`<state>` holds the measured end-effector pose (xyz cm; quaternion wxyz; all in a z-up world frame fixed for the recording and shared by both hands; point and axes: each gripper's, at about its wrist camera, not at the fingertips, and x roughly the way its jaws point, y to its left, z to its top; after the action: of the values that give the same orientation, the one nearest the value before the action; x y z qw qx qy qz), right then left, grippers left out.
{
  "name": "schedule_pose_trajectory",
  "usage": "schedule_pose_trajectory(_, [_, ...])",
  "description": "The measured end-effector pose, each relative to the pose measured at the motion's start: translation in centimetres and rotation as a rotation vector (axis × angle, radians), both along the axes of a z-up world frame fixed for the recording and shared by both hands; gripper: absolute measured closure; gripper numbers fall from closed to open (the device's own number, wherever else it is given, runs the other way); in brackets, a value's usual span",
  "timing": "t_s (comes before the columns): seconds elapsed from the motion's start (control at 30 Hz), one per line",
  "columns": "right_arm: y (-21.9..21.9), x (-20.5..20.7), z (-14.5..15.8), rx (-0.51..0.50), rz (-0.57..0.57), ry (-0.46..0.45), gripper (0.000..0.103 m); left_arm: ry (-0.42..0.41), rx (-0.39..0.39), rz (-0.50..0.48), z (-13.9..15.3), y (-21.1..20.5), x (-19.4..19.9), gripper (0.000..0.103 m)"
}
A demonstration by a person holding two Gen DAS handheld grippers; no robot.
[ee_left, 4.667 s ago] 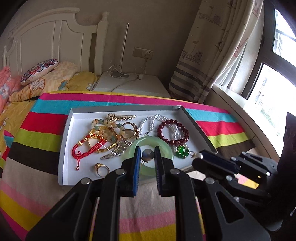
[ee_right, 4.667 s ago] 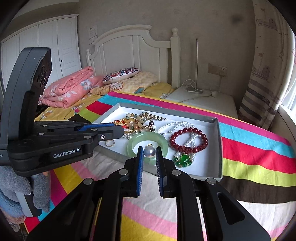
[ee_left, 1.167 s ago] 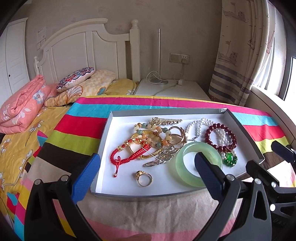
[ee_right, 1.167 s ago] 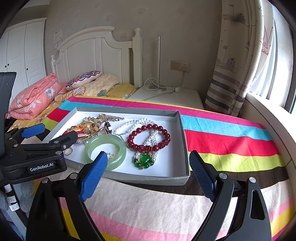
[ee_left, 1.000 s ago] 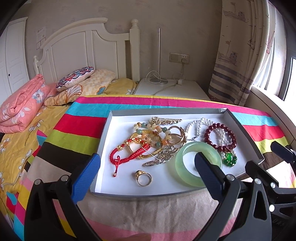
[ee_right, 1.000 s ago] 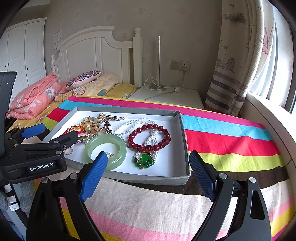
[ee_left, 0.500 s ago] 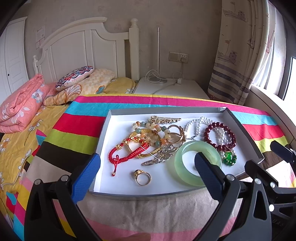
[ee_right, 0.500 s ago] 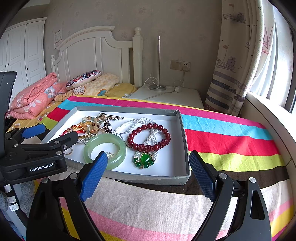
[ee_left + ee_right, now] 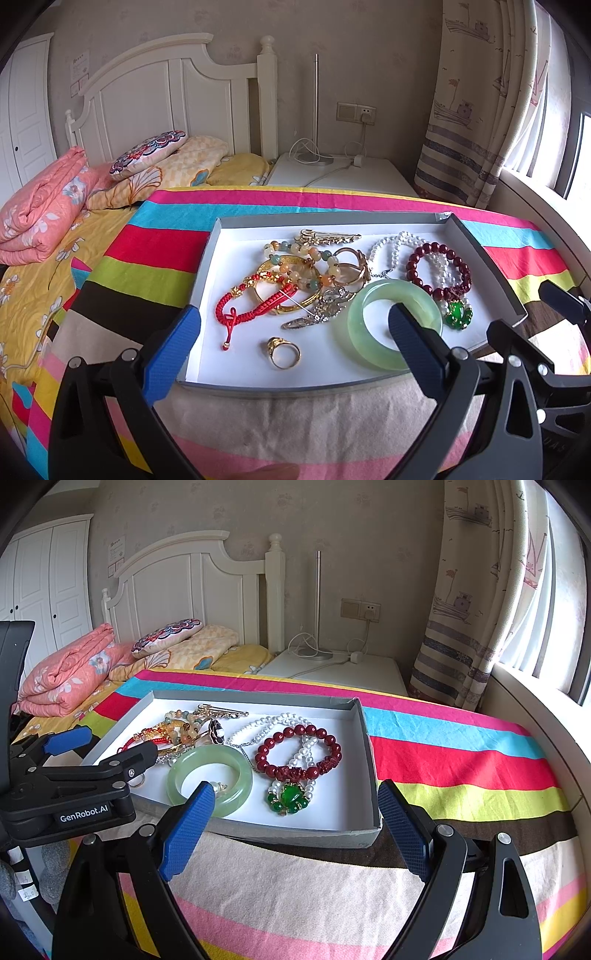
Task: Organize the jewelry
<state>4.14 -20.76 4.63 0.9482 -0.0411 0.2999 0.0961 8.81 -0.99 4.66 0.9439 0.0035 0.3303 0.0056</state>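
Both grippers, left gripper (image 9: pixel 293 341) and right gripper (image 9: pixel 295 812), had fingers wide apart, holding nothing. The jade bangle (image 9: pixel 209 780) lay flat just ahead of the right gripper's left finger, so the right was nearer.

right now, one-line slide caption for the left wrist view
Open left gripper hovering before a tray of tangled jewelry on a striped bedspread.

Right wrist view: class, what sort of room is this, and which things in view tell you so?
Most likely a bedroom in a home. A white headboard stands behind a bed with a pillow and a folded pink quilt, and a curtain hangs beside the window.
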Motion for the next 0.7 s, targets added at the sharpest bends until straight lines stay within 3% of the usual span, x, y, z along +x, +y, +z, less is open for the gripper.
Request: schedule_pose_trajectory(0.7, [0.11,-0.03,-0.02,0.0,0.0,0.001,0.017,0.003,-0.001,0.0,-0.29,-0.08,-0.07,0.002])
